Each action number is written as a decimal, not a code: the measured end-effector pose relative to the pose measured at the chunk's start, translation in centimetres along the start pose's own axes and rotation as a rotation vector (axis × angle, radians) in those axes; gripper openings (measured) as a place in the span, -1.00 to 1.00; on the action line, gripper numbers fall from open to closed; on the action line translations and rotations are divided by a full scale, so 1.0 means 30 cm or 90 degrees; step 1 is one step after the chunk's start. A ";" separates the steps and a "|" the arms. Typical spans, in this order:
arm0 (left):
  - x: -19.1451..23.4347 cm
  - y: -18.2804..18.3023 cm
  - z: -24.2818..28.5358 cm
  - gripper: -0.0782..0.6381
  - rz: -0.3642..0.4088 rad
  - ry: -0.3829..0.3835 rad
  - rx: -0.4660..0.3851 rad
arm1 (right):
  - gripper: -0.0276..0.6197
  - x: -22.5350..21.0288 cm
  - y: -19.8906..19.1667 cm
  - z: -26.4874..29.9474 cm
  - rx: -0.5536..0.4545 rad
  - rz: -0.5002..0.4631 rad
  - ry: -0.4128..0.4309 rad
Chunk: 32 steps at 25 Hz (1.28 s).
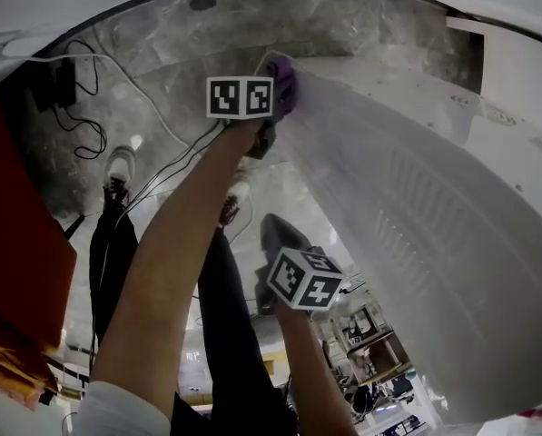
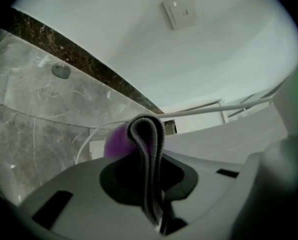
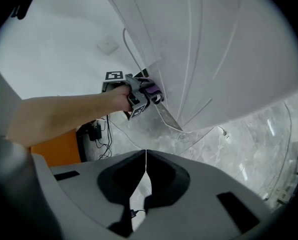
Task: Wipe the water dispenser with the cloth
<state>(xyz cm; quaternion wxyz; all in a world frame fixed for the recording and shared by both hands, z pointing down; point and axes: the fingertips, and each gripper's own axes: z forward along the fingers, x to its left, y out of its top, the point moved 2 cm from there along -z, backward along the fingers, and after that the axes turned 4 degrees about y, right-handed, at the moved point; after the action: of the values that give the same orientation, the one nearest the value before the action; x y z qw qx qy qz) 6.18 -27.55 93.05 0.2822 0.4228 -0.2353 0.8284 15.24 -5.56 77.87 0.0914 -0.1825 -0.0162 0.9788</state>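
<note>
The white water dispenser (image 1: 416,216) fills the right of the head view, and its ribbed side slopes away toward the floor. My left gripper (image 1: 272,107) is shut on a purple cloth (image 1: 284,78) and presses it against the dispenser's low side edge. In the left gripper view the cloth (image 2: 148,144) stands folded between the jaws, with the dispenser (image 2: 213,144) just behind it. The right gripper view shows the left gripper (image 3: 139,98) and the cloth (image 3: 153,90) against the dispenser (image 3: 213,59). My right gripper (image 1: 275,236) hangs lower beside the dispenser, shut (image 3: 146,156) and holding nothing.
Grey marble floor (image 1: 171,71) lies below, with black and white cables (image 1: 89,134) and a power adapter (image 1: 57,84) at the left. A red-orange panel (image 1: 16,243) stands at the far left. The person's legs and shoes (image 1: 116,166) are under the arms. A wall switch (image 2: 181,11) shows.
</note>
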 end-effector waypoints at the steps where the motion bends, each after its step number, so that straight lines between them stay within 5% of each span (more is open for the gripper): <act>1: 0.005 0.002 0.006 -0.64 -0.001 -0.004 -0.012 | -0.87 -0.001 -0.004 0.011 0.001 0.001 0.003; 6: 0.028 -0.172 0.018 -0.64 -0.031 -0.024 0.027 | -0.87 -0.049 -0.046 0.035 0.011 0.042 0.004; 13: 0.031 -0.450 0.022 -0.64 -0.141 -0.074 0.062 | -0.87 -0.156 -0.069 0.047 0.013 0.034 -0.041; 18: -0.038 -0.587 -0.026 -0.64 -0.123 -0.125 0.109 | -0.87 -0.178 -0.087 0.027 0.010 0.032 -0.049; 23: -0.234 -0.564 -0.167 -0.64 -0.155 -0.231 0.036 | -0.87 -0.178 -0.126 -0.029 -0.027 0.052 -0.076; 27: -0.366 -0.526 -0.266 -0.64 -0.098 -0.302 0.068 | -0.87 -0.177 -0.153 -0.110 -0.101 0.066 -0.117; 32: -0.558 -0.459 -0.377 -0.64 0.004 -0.354 0.125 | -0.87 -0.159 -0.231 -0.224 -0.115 0.092 -0.121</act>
<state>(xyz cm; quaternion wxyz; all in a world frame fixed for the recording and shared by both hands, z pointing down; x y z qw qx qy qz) 17.01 -14.90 75.16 0.1621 0.6579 -0.2236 0.7007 23.22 0.36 73.73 0.0019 -0.0970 -0.0998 0.9903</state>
